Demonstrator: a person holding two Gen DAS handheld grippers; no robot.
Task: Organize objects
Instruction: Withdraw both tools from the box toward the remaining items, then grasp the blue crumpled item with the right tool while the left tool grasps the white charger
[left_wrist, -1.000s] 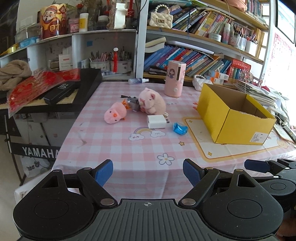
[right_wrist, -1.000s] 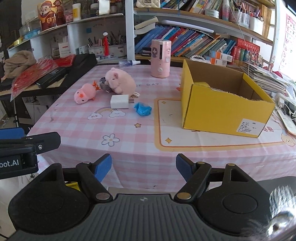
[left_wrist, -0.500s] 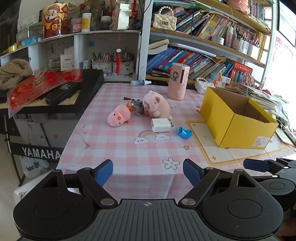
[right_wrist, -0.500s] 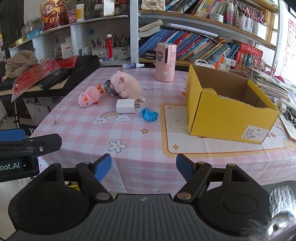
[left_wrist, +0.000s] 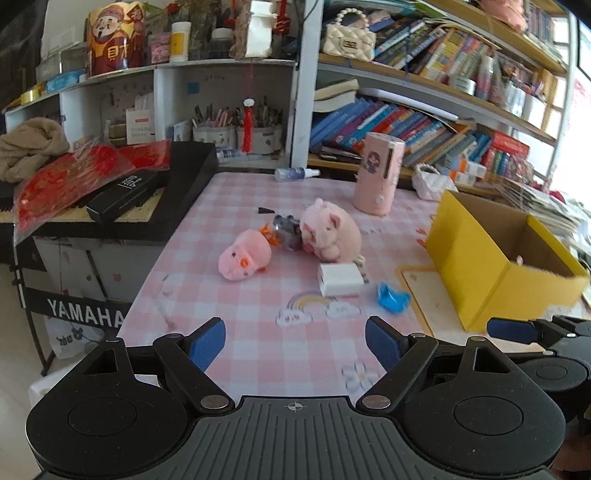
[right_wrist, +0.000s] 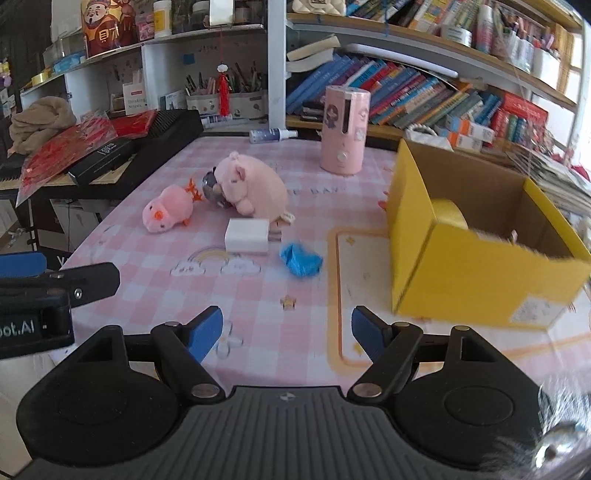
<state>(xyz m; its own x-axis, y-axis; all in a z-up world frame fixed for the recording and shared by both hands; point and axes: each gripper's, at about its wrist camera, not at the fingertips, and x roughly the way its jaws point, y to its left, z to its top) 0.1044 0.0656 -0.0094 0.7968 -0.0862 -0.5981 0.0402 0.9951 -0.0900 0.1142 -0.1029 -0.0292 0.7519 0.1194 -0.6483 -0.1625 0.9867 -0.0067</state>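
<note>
On the pink checked table (left_wrist: 236, 332) lie a small pink plush chick (left_wrist: 244, 259) (right_wrist: 168, 214), a larger pink plush pig (left_wrist: 330, 235) (right_wrist: 252, 186), a small grey toy (left_wrist: 286, 232) between them, a white charger (left_wrist: 340, 279) (right_wrist: 247, 235) and a crumpled blue item (left_wrist: 392, 297) (right_wrist: 300, 259). An open yellow box (left_wrist: 495, 266) (right_wrist: 472, 254) stands at the right. My left gripper (left_wrist: 295, 341) is open and empty above the near table edge. My right gripper (right_wrist: 287, 332) is open and empty, to the left gripper's right.
A pink cylinder appliance (left_wrist: 377, 173) (right_wrist: 344, 130) and a spray bottle (left_wrist: 295, 173) stand at the table's far side. A black keyboard (left_wrist: 147, 192) with red packets borders the left edge. Shelves of books (right_wrist: 406, 92) rise behind. A yellow roll (right_wrist: 447, 214) lies in the box.
Both grippers have moved forward over the table toward the toys and box, which now look larger. Both stay open.
</note>
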